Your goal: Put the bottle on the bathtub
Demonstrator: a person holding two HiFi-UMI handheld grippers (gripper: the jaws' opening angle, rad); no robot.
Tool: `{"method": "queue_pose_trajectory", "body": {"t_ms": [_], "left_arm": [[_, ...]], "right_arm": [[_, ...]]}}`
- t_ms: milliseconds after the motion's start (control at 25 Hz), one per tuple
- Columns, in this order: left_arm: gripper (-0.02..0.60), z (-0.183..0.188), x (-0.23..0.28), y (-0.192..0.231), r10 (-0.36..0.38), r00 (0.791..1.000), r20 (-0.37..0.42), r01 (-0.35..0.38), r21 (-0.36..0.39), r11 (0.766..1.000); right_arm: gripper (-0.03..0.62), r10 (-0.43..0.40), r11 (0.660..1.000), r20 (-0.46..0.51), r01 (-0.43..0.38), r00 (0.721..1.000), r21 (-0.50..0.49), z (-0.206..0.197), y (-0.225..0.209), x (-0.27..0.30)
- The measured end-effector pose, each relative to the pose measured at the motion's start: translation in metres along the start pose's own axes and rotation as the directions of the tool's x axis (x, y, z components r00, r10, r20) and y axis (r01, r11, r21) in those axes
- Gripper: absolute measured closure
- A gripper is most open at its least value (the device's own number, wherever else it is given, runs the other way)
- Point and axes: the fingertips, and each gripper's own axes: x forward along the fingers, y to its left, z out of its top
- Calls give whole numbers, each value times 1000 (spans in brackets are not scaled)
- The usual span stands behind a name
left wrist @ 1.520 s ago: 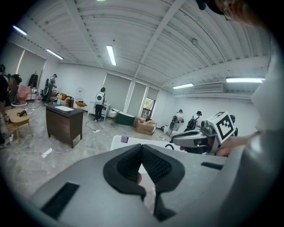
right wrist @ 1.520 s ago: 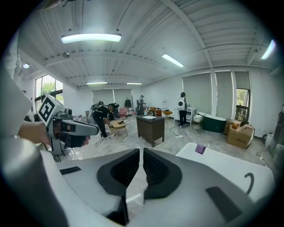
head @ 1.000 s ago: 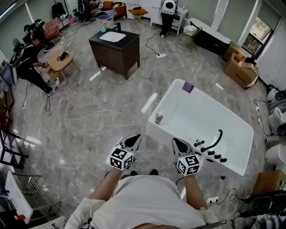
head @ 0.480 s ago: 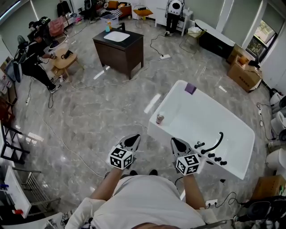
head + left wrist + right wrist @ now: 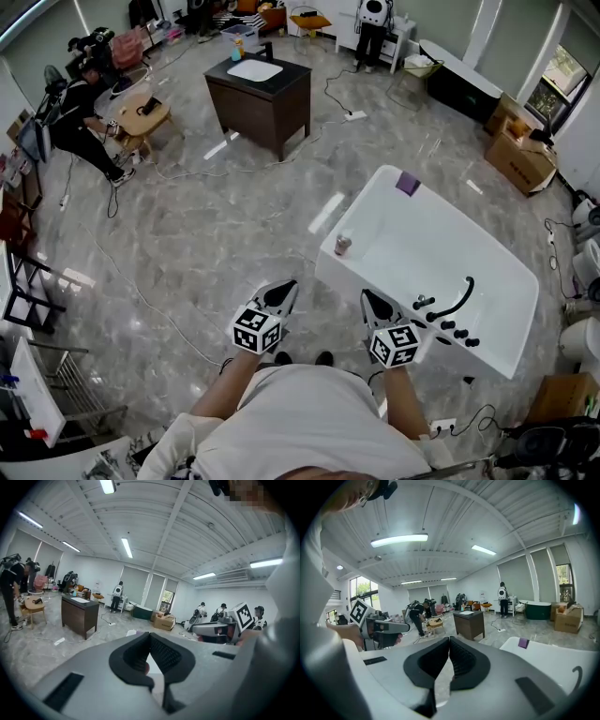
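Note:
A small bottle point(image 5: 343, 244) stands upright on the near-left corner of the white bathtub point(image 5: 352, 211), and a purple item point(image 5: 407, 183) lies on the tub's far rim. A black faucet point(image 5: 452, 303) sits on the near rim. My left gripper point(image 5: 281, 292) is held over the floor just left of the tub, its jaws shut on nothing point(image 5: 149, 637). My right gripper point(image 5: 373, 300) hovers at the tub's near-left wall, also shut and empty point(image 5: 449, 640). The bottle is a short way ahead of both, touching neither. The right gripper view shows the tub point(image 5: 543, 660) to its right.
A dark vanity cabinet point(image 5: 260, 89) with a white sink stands across the marble floor. A person point(image 5: 80, 112) bends by a small round table point(image 5: 141, 117) at far left. Cables trail over the floor, and cardboard boxes point(image 5: 520, 155) sit at the right.
Both grippers hold the same pose, shut. The head view has drifted, so tub, bottle and vanity sit slightly lower and further right in the picture.

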Motion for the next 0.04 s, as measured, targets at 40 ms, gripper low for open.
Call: {"method": "queue_pose_trajectory", "body": {"t_ms": [40], "left_arm": [[574, -1, -2, 0, 2, 1000, -1, -2, -1, 1000]], "right_arm": [[563, -1, 1000, 0, 1, 1000, 4, -1, 1, 0]]}}
